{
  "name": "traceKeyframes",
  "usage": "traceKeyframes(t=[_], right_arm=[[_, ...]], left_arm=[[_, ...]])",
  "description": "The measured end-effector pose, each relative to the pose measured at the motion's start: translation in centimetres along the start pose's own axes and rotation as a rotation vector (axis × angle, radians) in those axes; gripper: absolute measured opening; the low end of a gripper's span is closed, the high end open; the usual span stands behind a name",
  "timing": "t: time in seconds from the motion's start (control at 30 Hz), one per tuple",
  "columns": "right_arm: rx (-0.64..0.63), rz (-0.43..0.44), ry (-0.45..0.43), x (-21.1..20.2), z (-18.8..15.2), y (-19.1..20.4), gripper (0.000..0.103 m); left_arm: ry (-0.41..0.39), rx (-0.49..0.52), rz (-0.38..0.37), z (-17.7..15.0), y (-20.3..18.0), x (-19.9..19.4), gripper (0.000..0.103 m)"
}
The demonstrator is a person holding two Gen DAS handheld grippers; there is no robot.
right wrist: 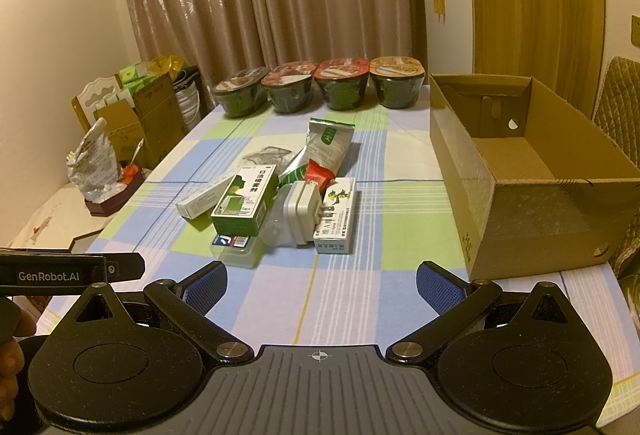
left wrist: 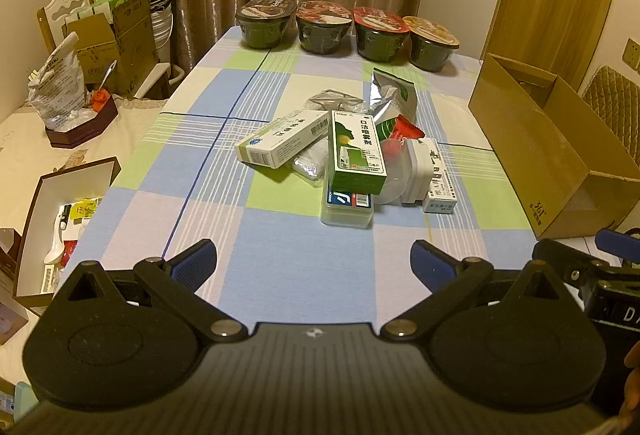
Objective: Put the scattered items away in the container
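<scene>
Both the left gripper (left wrist: pixel 314 261) and right gripper (right wrist: pixel 322 285) hang wide open and empty before the green carton (right wrist: pixel 245 205), likely light, stiff, best pinched across its flat sides, left of the cardboard box (right wrist: pixel 532 211).

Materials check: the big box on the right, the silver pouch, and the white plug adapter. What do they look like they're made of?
Box: brown corrugated cardboard, matte; folded flaps and punched holes show.
Pouch: looks like metallised foil or foil-laminated plastic; shiny, creased, crimped top edge.
Plug adapter: probably hard moulded plastic, smooth white, slightly glossy; what look like metal prongs on one side.
</scene>
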State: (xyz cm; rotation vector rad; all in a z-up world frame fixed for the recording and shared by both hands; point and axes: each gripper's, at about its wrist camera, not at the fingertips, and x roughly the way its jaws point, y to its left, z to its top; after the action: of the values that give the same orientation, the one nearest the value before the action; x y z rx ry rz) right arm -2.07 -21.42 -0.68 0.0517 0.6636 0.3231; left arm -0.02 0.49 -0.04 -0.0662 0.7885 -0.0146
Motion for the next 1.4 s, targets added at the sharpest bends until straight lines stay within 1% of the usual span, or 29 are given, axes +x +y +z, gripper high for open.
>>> traceKeyframes(t=[0.8,1.03,1.13,1.3,1.4], right_arm=[[0.000,0.001,0.001,0.0,0.1,0.0,0.103],[0.000,-0.009,-0.011,-0.1,0.0,0.0,0.103],[0.013,-0.010,-0.020,-0.2,0.0,-0.3,0.103],[0.035,-0.053,-0.028,-0.2,0.5,-0.9,0.103],[0.042,-0.041,-0.035,0.0,1.1,-1.4,0.103]], left_arm=[[0.000,0.002,-0.002,0.0,0.0,0.0,0.101],[-0.014,-0.002,-0.009,0.1,-0.1,-0.2,0.101],[-0.010,-0.014,-0.018,0.2,0.2,-0.3,0.101],[-0.003,-0.066,-0.037,0.7,1.4,-0.4,0.101],[-0.015,-0.078,-0.038,1.3,1.9,-0.3,0.101]])
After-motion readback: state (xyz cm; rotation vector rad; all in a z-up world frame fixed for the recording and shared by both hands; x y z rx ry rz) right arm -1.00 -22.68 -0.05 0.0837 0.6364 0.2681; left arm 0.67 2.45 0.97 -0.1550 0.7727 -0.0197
